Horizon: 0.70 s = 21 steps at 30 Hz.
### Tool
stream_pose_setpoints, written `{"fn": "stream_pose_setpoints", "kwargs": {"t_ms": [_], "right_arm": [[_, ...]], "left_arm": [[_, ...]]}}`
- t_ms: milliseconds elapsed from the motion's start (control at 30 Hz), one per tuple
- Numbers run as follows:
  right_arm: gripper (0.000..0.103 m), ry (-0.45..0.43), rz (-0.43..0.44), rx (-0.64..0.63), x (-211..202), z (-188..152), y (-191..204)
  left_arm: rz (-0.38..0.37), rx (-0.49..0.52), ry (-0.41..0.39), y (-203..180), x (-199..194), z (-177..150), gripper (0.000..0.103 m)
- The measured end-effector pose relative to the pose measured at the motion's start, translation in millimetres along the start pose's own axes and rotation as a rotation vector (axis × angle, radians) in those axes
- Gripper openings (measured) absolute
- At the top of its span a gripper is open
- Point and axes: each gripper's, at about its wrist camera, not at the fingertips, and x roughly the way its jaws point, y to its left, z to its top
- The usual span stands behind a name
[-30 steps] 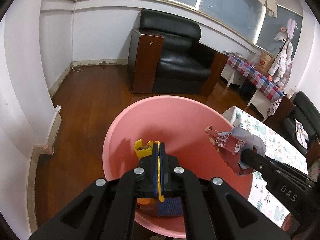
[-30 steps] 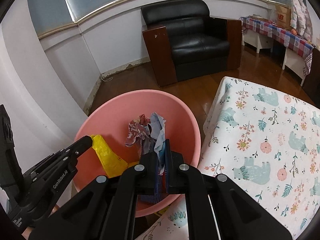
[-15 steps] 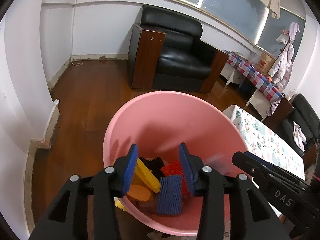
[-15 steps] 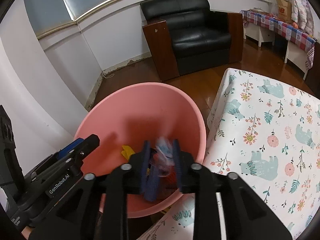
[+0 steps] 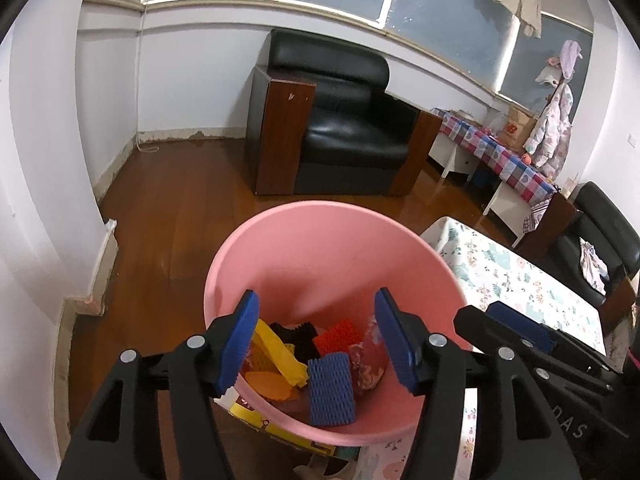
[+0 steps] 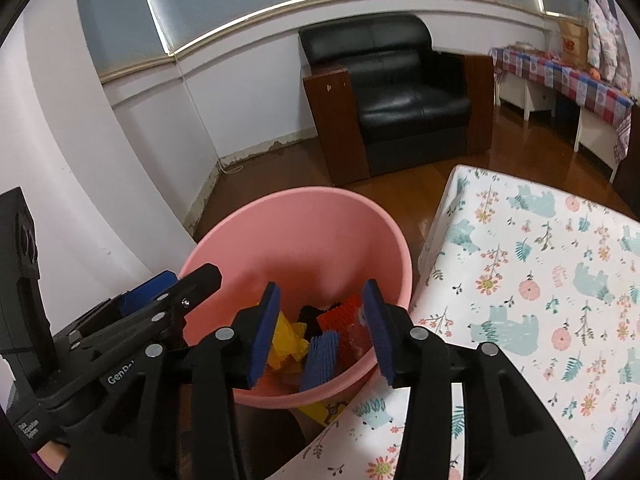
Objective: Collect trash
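Both grippers have let go: left gripper (image 5: 316,336) and right gripper (image 6: 320,328) gape empty over the pink bin (image 5: 320,240). Trash (image 5: 332,388) lies inside at 6 o'clock: light, soft, crushable; pinch protruding edges.

My left claw (image 5: 316,336) is matte black plastic with ribbed blue pads (image 5: 239,340) and silver screw heads at the joints. My right claw (image 6: 322,334) matches it. White lettering reads "GenRo" on the left claw's side and "DAS" on the right's.
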Motion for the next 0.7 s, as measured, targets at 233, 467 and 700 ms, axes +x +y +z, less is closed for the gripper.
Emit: {"fn": "stream_pose_setpoints", "kwargs": {"t_ms": [233,467,700], "right_arm": [[0.055,-0.063,-0.016,-0.023,-23,-4,2],[0.056,-0.085,-0.008,-0.026,-38,-9,0],[0.056,-0.097,-0.003,-0.016,-49,-13,-5]], "left_arm": [[0.001,0.021,-0.049,-7,-22,-1,0.06],[-0.015,0.027,-0.079,-11,-40,-1,0.06],[-0.02,0.046,-0.086,-17,-50,-4,0.059]]}}
